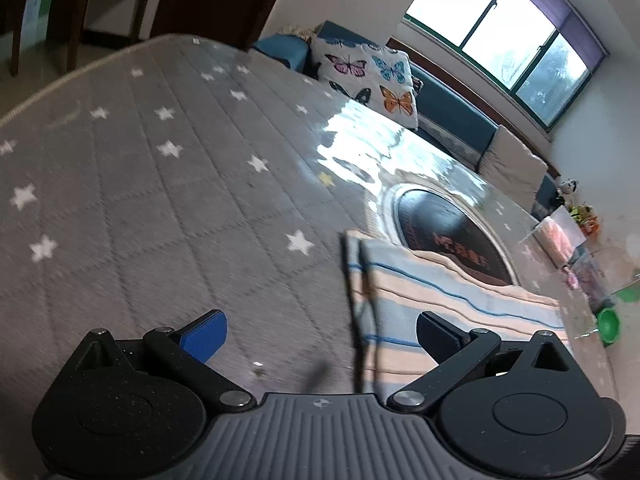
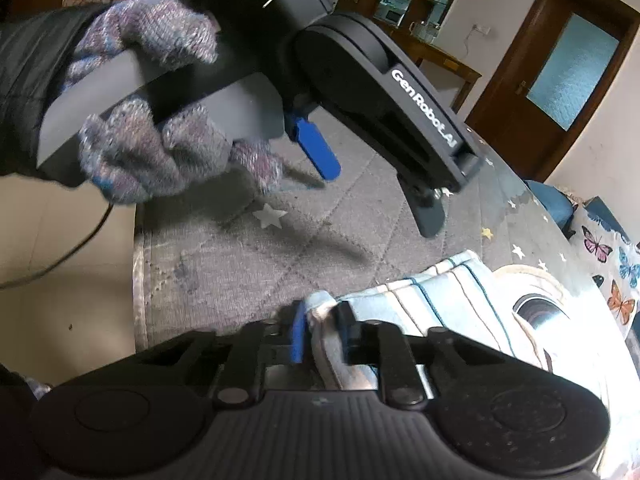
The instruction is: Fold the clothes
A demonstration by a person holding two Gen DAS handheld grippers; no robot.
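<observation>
The right gripper (image 2: 320, 330) pinches a corner of the striped garment (image 2: 452, 292) lying on the star-patterned desk (image 2: 224, 264); the left gripper (image 1: 320, 338) hovers spread and empty beside it. Folding looks barely begun.

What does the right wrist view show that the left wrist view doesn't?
Only the right wrist view: the right tool shut on a corner of the striped cloth, a gloved hand holding the left tool, and a door. Only the left wrist view: the window and a green bowl. Both: the cloth, the starred cover, the butterfly pillow.
</observation>
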